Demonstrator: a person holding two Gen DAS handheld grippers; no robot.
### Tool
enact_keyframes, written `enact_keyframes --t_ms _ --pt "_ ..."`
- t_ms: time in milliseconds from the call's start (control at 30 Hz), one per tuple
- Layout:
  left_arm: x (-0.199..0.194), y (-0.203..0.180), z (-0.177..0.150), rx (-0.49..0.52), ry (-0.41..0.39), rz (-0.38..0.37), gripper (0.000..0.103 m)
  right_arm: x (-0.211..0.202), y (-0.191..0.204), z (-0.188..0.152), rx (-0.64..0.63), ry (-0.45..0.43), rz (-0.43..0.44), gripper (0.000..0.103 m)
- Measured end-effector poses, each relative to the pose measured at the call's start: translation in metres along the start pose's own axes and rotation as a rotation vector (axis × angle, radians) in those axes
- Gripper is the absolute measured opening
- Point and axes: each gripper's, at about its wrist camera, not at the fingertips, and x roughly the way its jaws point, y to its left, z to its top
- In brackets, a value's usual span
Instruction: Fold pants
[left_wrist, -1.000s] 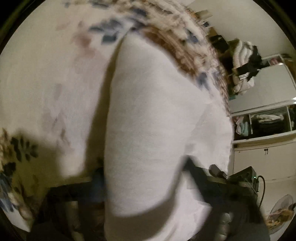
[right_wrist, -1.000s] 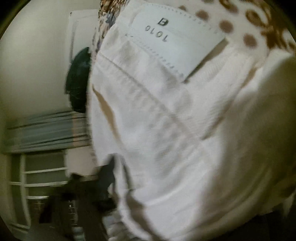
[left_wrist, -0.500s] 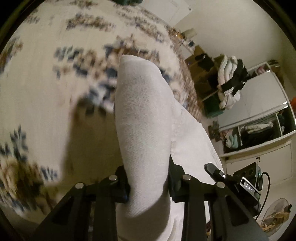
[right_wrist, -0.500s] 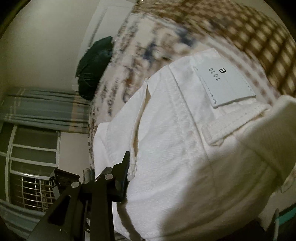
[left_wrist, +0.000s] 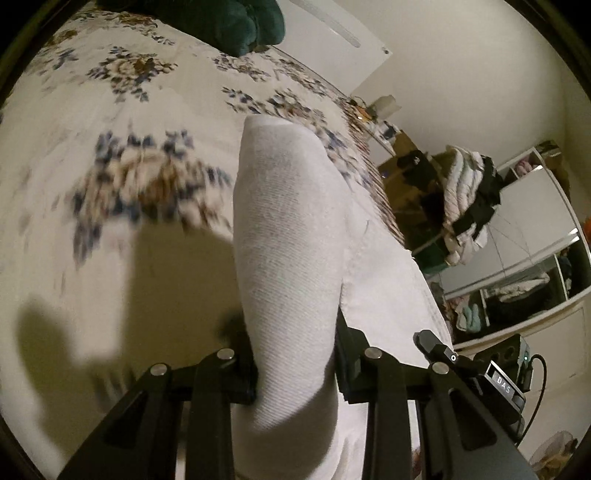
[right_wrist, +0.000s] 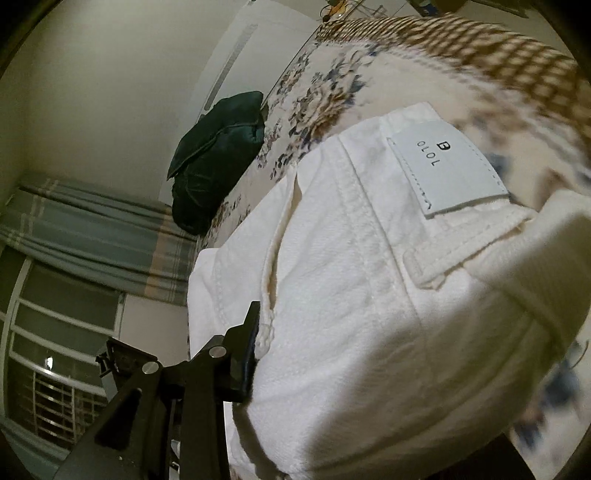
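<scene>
Currently the left gripper (left_wrist: 295, 365) pinches a leg of the pants (left_wrist: 291, 236); the right gripper (right_wrist: 332, 354) clamps the waistband, lifted over the bed (left_wrist: 74, 177). Keep both ends level and taut while carrying.

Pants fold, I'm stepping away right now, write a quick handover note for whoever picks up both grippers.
Left gripper: shut on a fold of the white pants.
Right gripper: shut on the pants at the waistband end, near the label; only one finger shows.
Pants hang lifted above the floral bedspread.
Done: both ends gripped.
Left: lay down, fold, smooth.
</scene>
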Motion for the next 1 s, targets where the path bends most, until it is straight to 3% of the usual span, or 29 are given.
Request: enact_keyframes --t_ms 100,267,333,367,433,600,667,833,933,1000 --pt "0.036 0.034 0.047 -0.005 0.021 0.019 0.028 0.066 0.007 0.040 0.008 0.004 -0.016 0.036" --pt "0.087 0.085 0.078 -0.042 0.103 0.071 0.030 0.161 -0.003 0.077 0.003 0.053 -0.089 0.036" --pt "0.099 0.101 0.078 -0.058 0.147 0.080 0.043 0.183 -0.016 0.077 0.028 0.102 -0.135 0.040" --pt "0.099 0.105 0.075 -0.061 0.159 0.076 0.045 0.192 -0.024 0.076 0.055 0.138 -0.172 0.045" --pt "0.085 0.105 0.068 -0.044 0.161 0.074 0.052 0.193 -0.031 0.072 0.061 0.186 -0.222 0.058" --pt "0.040 0.100 0.032 0.008 0.133 0.176 0.055 0.155 -0.030 0.052 -0.028 0.195 -0.338 0.060" --pt "0.038 0.101 0.021 0.040 0.134 0.249 0.063 0.146 -0.027 0.048 -0.059 0.186 -0.390 0.063" --pt "0.042 0.095 0.020 0.054 0.124 0.352 0.063 0.149 -0.022 0.045 -0.129 0.194 -0.503 0.065" --pt "0.029 0.062 0.022 0.150 0.079 0.438 0.061 0.138 0.004 0.045 -0.225 0.172 -0.602 0.077" --pt "0.017 0.043 0.020 0.210 0.042 0.468 0.061 0.127 0.024 0.044 -0.301 0.139 -0.676 0.100"
